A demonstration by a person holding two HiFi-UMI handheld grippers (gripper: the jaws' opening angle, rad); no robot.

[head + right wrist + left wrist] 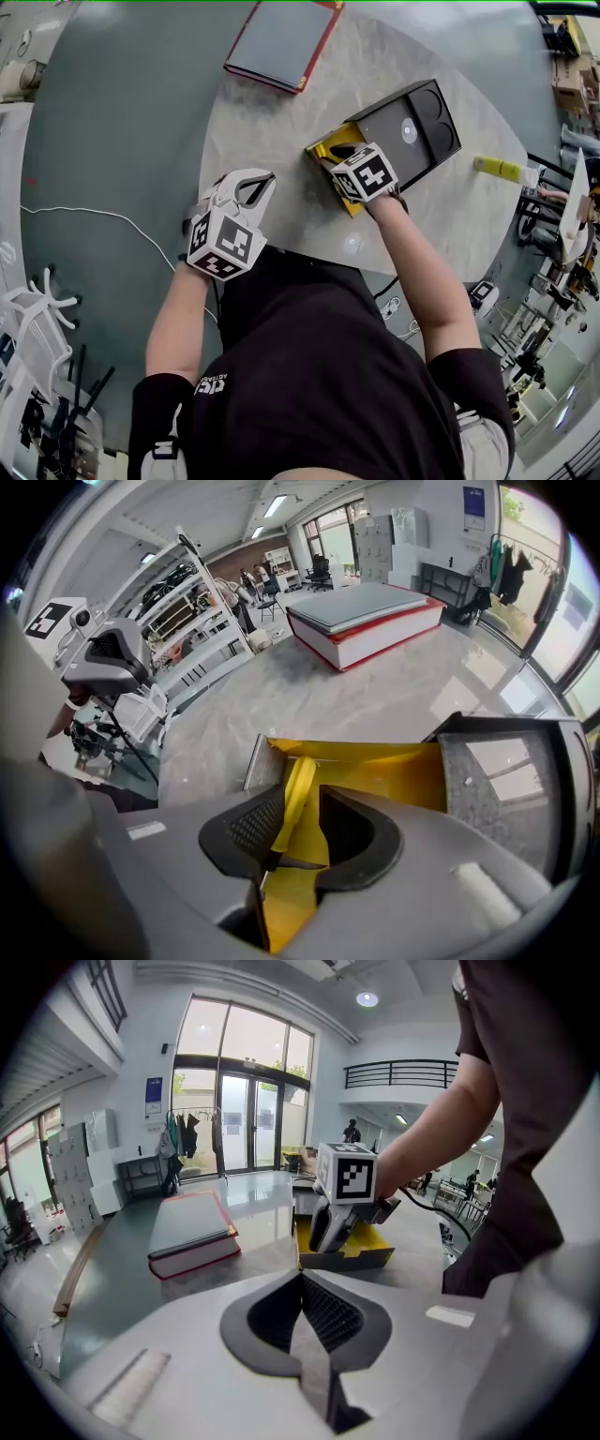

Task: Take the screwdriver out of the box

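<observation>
Hidden or unclear: in the head view your right marker cube covers the yellow tray of the box (328, 145), so the screwdriver does not show there. In the right gripper view only the screwdriver's (296, 785) yellow handle is plain. Its lower end darkens and runs under the claw body, so the shaft cannot be made out. The red-edged book (281, 42) at 11 o'clock on the tabletop (281, 122) is cut off by the top edge of the head view. The yellow cylinder (500, 168) at the 3 o'clock rim is too small to identify.

Right claw (300, 808): it points steeply down into the yellow tray with its jaws apart. The handle stands between them, close against the pad at 9 o'clock, with a clear gap to the pad at 3 o'clock. No clamping is seen. The screwdriver is inside the box, at the tray's end away from the black half (412, 127).

Left claw (302, 1283): the jaws are together with nothing between them. It sits over the tabletop's 7 o'clock edge, well apart from the box.

Count: one screwdriver, one box (yellow tray plus black half), one book, one yellow cylinder, two claws.
</observation>
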